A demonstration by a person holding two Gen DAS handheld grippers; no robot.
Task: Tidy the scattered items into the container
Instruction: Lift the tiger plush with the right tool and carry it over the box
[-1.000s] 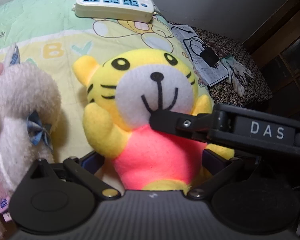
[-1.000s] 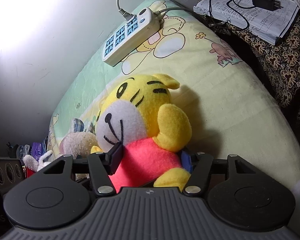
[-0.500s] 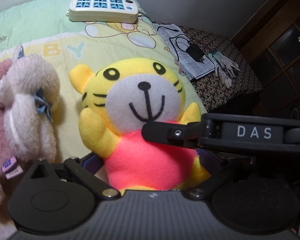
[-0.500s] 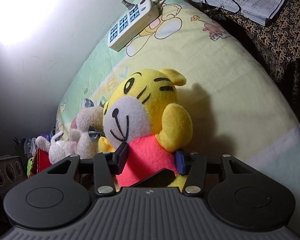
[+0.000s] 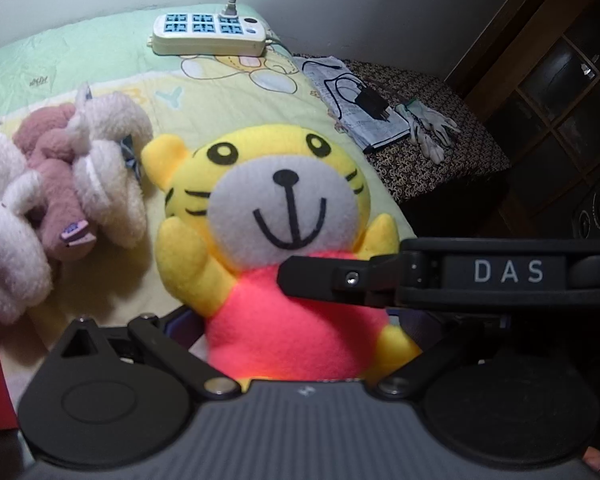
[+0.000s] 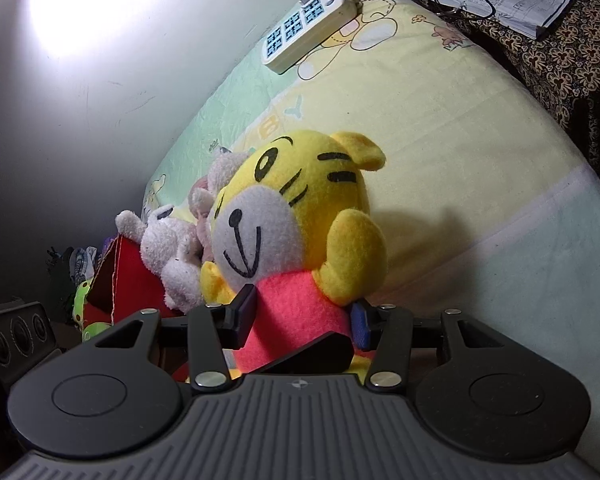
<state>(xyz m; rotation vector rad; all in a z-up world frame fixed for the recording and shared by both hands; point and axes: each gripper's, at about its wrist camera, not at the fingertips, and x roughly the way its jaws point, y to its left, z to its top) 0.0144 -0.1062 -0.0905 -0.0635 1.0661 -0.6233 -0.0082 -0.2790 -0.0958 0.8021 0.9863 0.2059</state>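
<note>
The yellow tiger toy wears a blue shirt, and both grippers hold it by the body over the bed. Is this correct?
Not quite: the yellow tiger toy wears a pink shirt, not blue, as the right wrist view shows. The right gripper and left gripper do hold it.

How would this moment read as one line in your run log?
step: carrying toy | held: yellow tiger plush | right gripper: shut on its pink body | left gripper: around it too | container: unclear
</note>
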